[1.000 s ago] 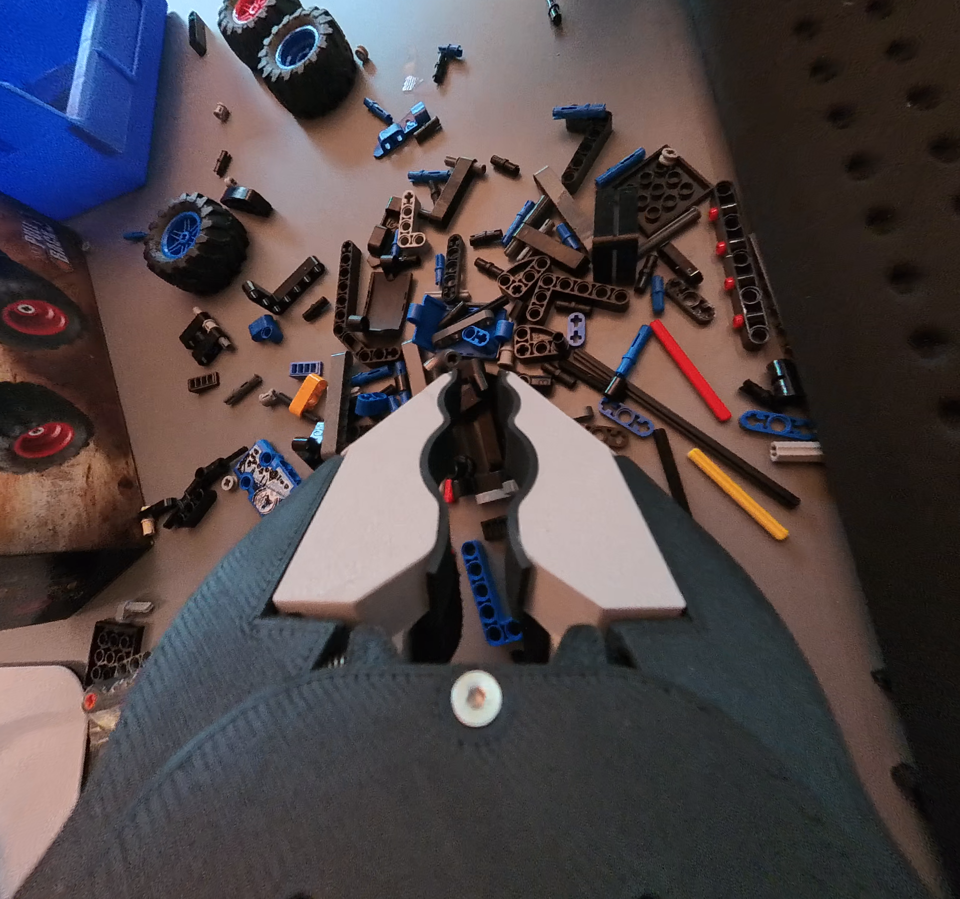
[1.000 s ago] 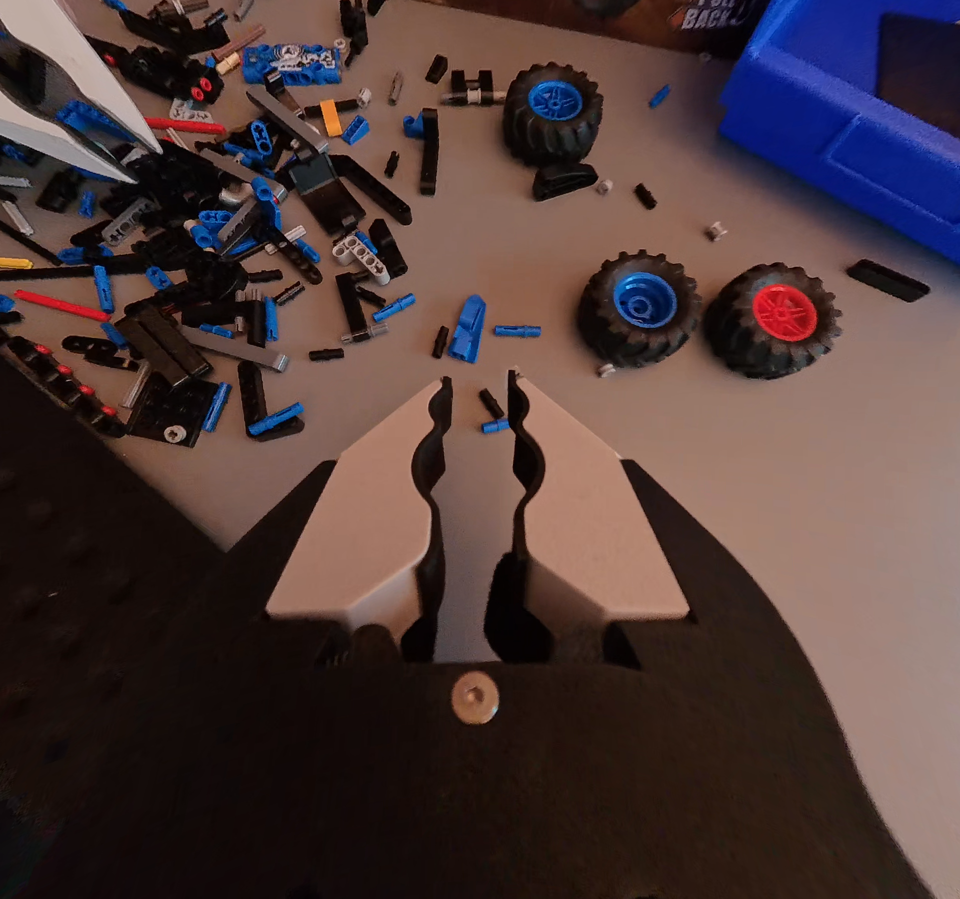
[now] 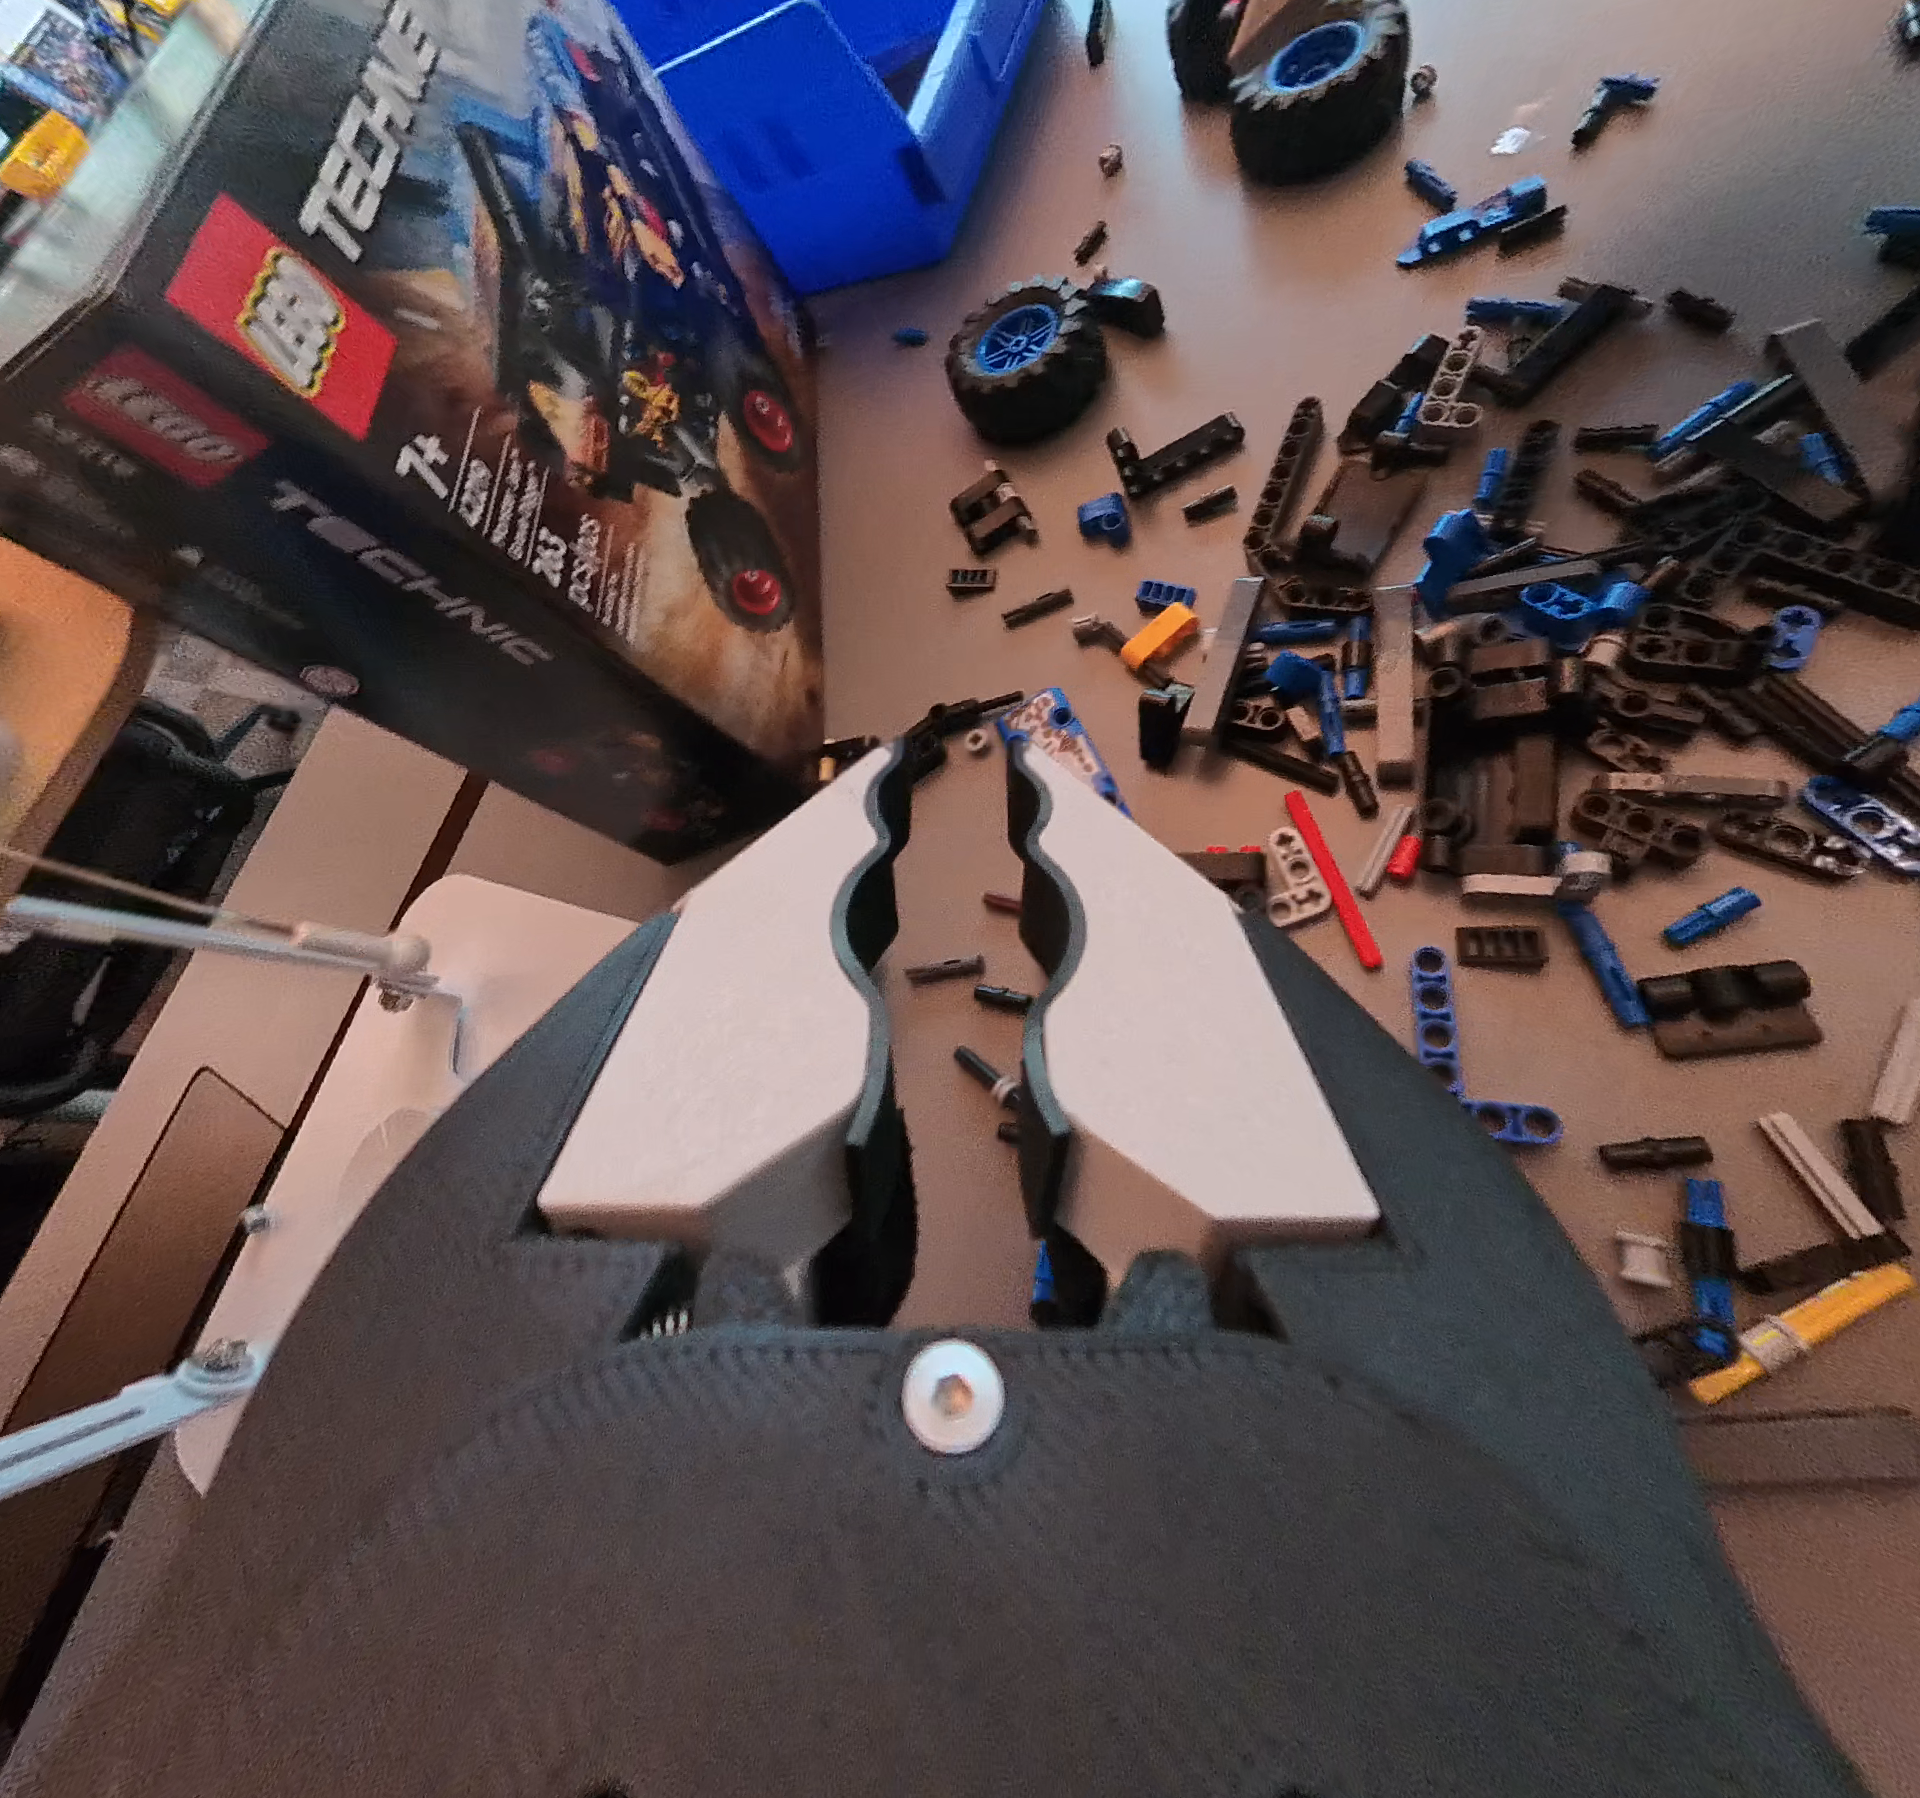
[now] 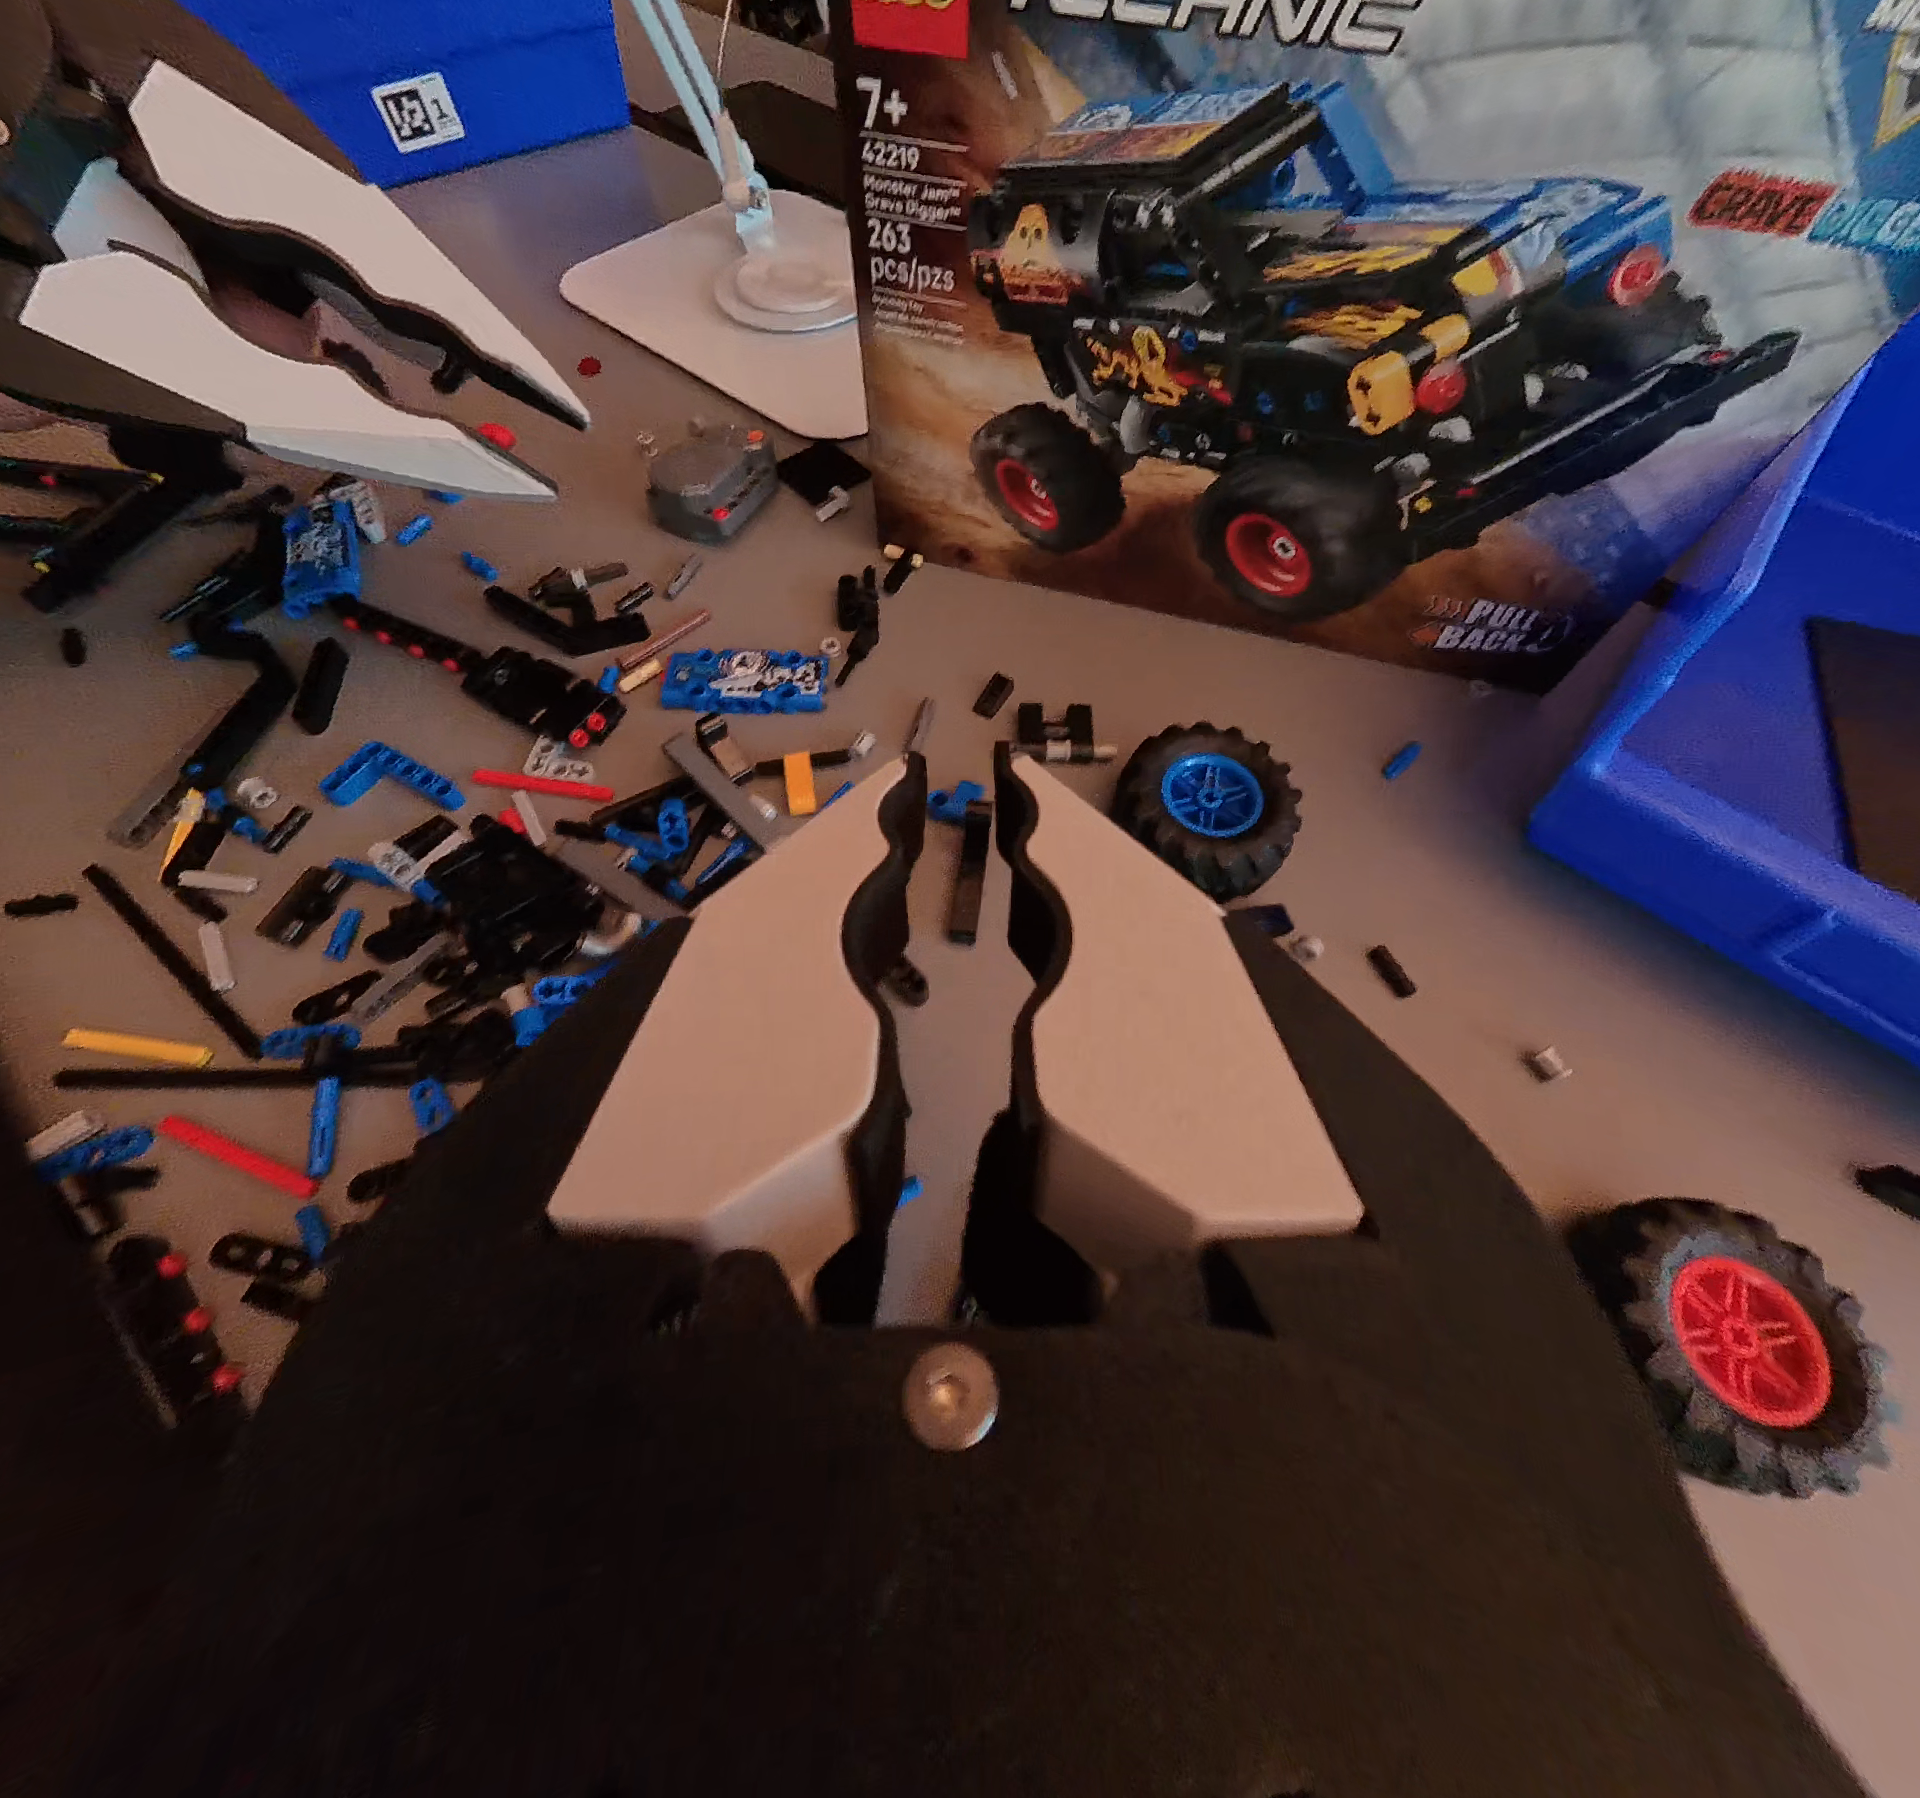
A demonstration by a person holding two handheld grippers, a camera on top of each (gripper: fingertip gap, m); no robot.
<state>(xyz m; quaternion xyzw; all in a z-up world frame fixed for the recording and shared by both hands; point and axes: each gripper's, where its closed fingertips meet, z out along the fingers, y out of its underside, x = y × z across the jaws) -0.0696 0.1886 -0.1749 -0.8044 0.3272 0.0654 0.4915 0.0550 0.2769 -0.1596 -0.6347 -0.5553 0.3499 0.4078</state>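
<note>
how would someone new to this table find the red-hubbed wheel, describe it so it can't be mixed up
Start in the right wrist view at the big toy-truck box standing at the back of the grey table, then come toward the camera past the blue bin. The red-hubbed wheel lies alone at lower right. The blue-hubbed wheel is the same knobby black tyre, but its hub is blue.

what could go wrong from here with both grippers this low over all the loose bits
1. The left gripper is open with tiny black pins lying between its fingers; closing may pinch or flick one away.
2. The right gripper hangs over a black beam beside a blue-hubbed wheel; a nudge could send the wheel rolling.
3. The tall printed box stands upright right behind the parts, so a sweeping move might tip it.
</note>
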